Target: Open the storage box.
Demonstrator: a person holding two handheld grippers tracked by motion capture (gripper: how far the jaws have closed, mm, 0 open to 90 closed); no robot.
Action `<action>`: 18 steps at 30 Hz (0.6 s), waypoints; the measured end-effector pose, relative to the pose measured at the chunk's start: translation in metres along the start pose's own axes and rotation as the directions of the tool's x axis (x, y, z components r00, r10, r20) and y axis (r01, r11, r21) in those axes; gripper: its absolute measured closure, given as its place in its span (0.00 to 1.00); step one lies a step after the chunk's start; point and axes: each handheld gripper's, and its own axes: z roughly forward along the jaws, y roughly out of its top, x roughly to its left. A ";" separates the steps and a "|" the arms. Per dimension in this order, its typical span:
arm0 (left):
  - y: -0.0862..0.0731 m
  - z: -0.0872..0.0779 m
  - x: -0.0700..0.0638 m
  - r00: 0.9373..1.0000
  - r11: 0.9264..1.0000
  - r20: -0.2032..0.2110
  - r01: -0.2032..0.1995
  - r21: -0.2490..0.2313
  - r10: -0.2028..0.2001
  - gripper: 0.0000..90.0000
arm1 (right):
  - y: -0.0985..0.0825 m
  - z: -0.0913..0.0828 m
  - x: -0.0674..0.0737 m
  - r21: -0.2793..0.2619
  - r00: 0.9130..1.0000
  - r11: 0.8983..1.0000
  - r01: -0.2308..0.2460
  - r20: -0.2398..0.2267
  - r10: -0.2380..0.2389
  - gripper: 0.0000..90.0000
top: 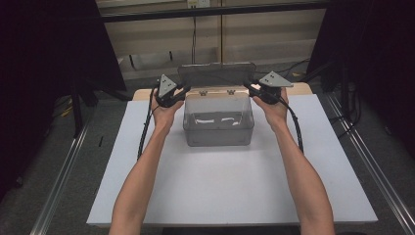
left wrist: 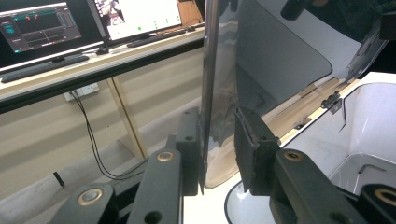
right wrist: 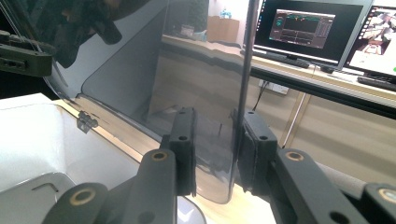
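Observation:
A clear plastic box (top: 219, 122) stands at the far middle of the white table top (top: 220, 191). Its hinged lid (top: 217, 76) is up, nearly upright behind it. My left gripper (top: 182, 93) is at the lid's left edge and my right gripper (top: 252, 89) at its right edge. In the left gripper view the lid (left wrist: 280, 60) edge sits between the jaws of my left gripper (left wrist: 219, 135), filling the gap. The right gripper view has the lid (right wrist: 140, 70) rim clamped the same way in my right gripper (right wrist: 217, 135). The box's open body (left wrist: 373, 121) (right wrist: 42, 135) lies below.
Black cables trail from both grippers along the person's forearms. Metal rails (top: 63, 171) run along the floor on both sides of the table. A desk with monitors (right wrist: 299, 28) and a keyboard (left wrist: 42, 67) stands beyond the table. Bare white top (top: 220, 205) lies in front of the box.

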 end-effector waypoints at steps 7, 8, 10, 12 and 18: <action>-0.001 0.002 0.002 1.000 1.000 -0.006 0.011 -0.007 -0.011 0.81 | -0.007 0.000 -0.008 0.024 1.000 1.000 -0.010 0.009 0.009 0.77; -0.001 0.003 0.002 1.000 1.000 -0.004 0.021 -0.013 -0.021 0.81 | -0.008 0.000 -0.008 0.030 1.000 1.000 -0.008 0.008 0.008 0.78; -0.001 0.004 0.002 1.000 1.000 -0.004 0.025 -0.014 -0.025 0.82 | -0.010 0.002 -0.008 0.034 1.000 0.999 -0.011 0.004 0.010 0.78; 0.000 0.004 0.003 1.000 1.000 -0.002 0.024 -0.012 -0.024 0.82 | -0.012 0.003 -0.008 0.036 1.000 0.999 -0.014 0.000 0.014 0.79; -0.002 0.006 0.003 0.999 0.999 -0.004 0.041 -0.029 -0.041 0.82 | -0.020 0.009 -0.008 0.056 1.000 0.998 -0.027 -0.004 0.027 0.82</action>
